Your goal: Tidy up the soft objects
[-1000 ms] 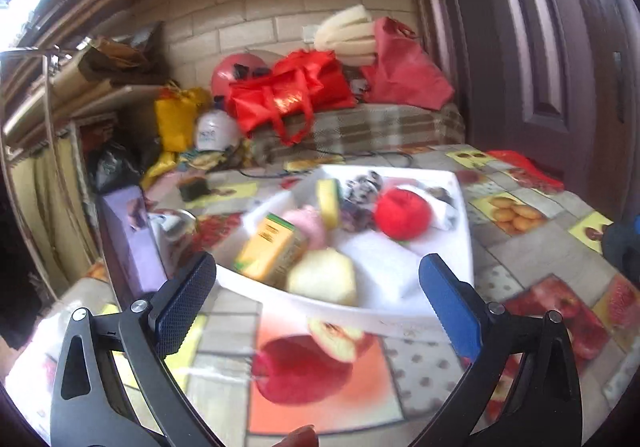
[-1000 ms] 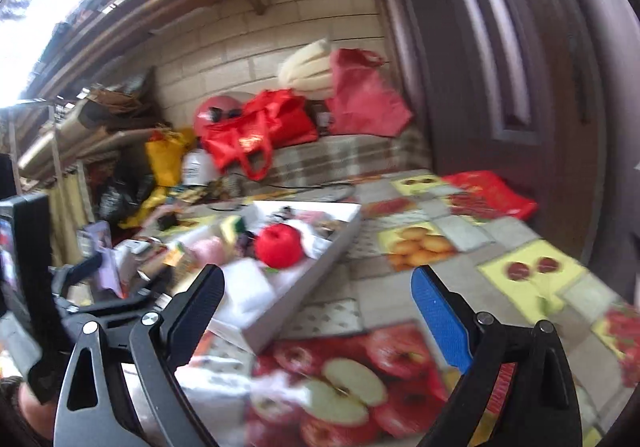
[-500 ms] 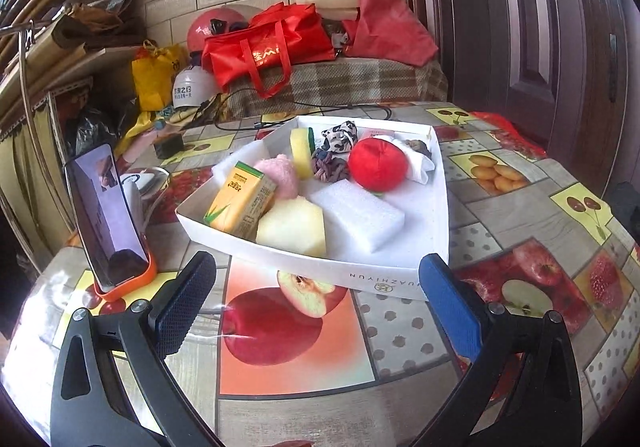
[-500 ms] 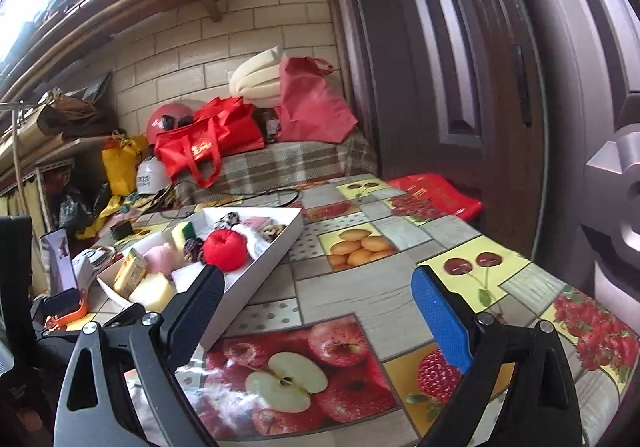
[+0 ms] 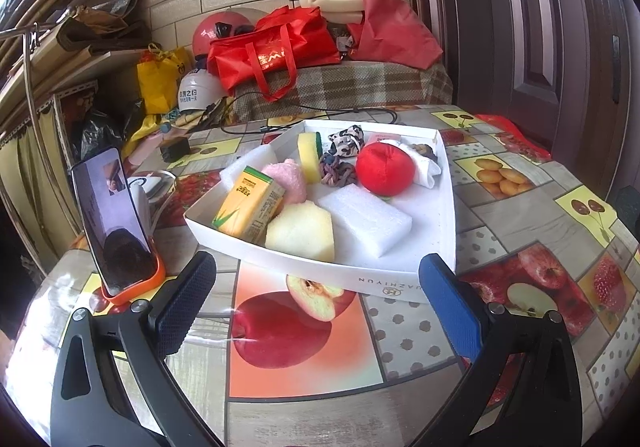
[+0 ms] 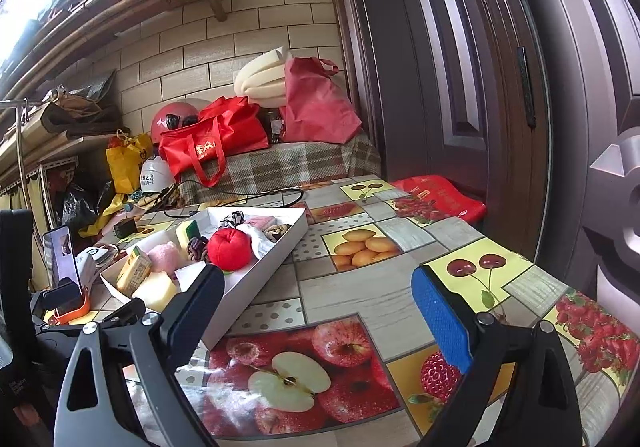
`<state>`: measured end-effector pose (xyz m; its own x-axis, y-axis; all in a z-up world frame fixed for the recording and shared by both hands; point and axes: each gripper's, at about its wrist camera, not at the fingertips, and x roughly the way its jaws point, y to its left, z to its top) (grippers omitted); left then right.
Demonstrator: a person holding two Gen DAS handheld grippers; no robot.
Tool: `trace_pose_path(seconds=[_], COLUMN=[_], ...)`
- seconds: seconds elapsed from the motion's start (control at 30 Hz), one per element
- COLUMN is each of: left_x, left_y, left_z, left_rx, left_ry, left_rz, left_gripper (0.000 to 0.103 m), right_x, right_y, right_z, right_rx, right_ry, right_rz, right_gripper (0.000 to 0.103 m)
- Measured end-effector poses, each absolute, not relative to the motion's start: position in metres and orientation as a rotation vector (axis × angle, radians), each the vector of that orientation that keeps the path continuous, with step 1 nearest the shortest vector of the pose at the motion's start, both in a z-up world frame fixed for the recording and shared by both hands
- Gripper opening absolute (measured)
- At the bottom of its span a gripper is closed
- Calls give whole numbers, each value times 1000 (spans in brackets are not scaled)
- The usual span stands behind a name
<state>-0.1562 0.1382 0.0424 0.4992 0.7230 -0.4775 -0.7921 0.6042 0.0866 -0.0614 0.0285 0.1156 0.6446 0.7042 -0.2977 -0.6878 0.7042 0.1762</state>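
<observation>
A white tray (image 5: 400, 279) sits on the fruit-print table and holds soft items: a red plush apple (image 5: 385, 171), a white foam block (image 5: 365, 218), a pale yellow sponge (image 5: 302, 231), a pink fluffy piece (image 5: 289, 179), a yellow-green sponge (image 5: 310, 155), a braided rope knot (image 5: 338, 171), a patterned scrunchie (image 5: 346, 139), plus a yellow juice carton (image 5: 250, 203). My left gripper (image 5: 316, 301) stands open just in front of the tray's near wall, holding nothing. My right gripper (image 6: 316, 307) is open over the tablecloth, right of the tray (image 6: 256, 287), with the red plush apple (image 6: 230, 247) ahead on its left.
A phone (image 5: 114, 219) leans in an orange stand left of the tray. A black cable (image 5: 320, 115) lies behind it. Red bags (image 5: 276, 47), helmets and a yellow bag crowd the bench by the brick wall. A dark door (image 6: 460, 67) stands at the right.
Both views have gone from blurred to sharp. The left view tipped downward so the tray sits higher and nearer. The right view swung right, toward the open tablecloth and door.
</observation>
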Motion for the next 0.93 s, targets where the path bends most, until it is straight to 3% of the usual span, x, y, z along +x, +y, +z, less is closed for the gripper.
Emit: trace_pose_path(seconds=[0.93], left_x=[-158], left_y=[137], left_z=[47], left_rx=[-142], left_ry=[478], left_rz=[905], left_gripper=[103], right_x=[-64], right_y=[29], right_z=[116], right_rx=[51], right_ry=[359], right_rz=[788], right_gripper=[95])
